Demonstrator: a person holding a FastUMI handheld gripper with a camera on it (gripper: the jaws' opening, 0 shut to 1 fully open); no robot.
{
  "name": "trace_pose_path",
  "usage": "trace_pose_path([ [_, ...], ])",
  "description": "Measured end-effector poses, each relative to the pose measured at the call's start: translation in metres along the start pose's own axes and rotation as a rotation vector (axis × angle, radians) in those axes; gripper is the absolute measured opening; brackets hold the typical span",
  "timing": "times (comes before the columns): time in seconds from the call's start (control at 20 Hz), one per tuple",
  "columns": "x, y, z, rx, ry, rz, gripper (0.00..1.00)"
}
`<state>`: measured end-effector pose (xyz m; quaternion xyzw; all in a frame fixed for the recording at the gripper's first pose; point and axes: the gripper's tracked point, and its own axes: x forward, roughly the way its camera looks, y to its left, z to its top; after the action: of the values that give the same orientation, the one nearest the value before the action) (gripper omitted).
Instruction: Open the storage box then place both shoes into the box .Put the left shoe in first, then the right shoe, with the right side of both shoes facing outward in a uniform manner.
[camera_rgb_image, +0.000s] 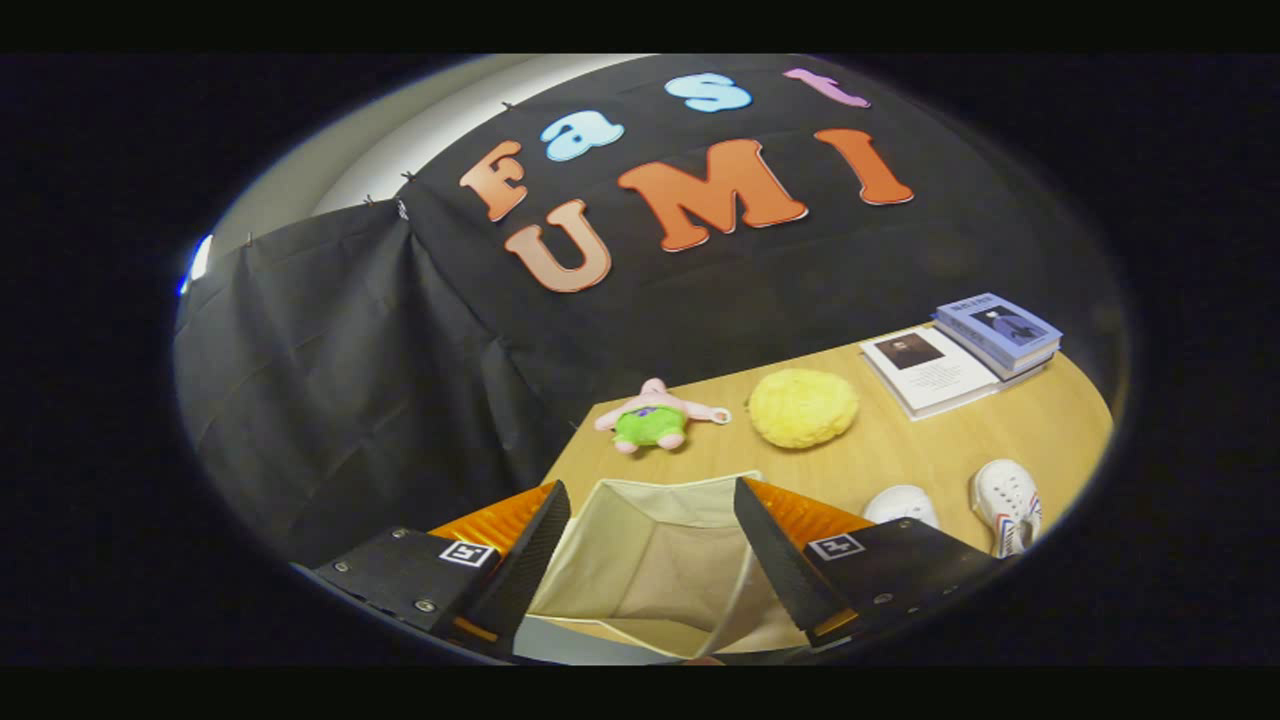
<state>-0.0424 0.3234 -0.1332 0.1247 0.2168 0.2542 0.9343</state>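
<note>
The storage box (650, 560) lies directly below me with its top open, showing a pale beige fabric lining and nothing inside. Orange parts of the box (495, 520) stick out beside both fingers. My gripper (650, 490) is open wide above the box mouth, one finger over each side, pressing on nothing. Two white shoes stand on the table to the right of the box. The nearer shoe (900, 503) is partly hidden behind my right finger. The other shoe (1008, 505), with stripes on its side, lies further right near the table edge.
On the wooden table (900, 450) beyond the box lie a pink and green plush toy (655, 415) and a yellow fluffy round cushion (803, 407). A stack of books (965, 355) sits at the far right. Black cloth walls close in behind and to the left.
</note>
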Motion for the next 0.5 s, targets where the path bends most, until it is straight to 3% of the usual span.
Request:
trace_pose_path([
  [0.5, -0.022, -0.163, -0.035, -0.127, 0.058, -0.317, 0.98],
])
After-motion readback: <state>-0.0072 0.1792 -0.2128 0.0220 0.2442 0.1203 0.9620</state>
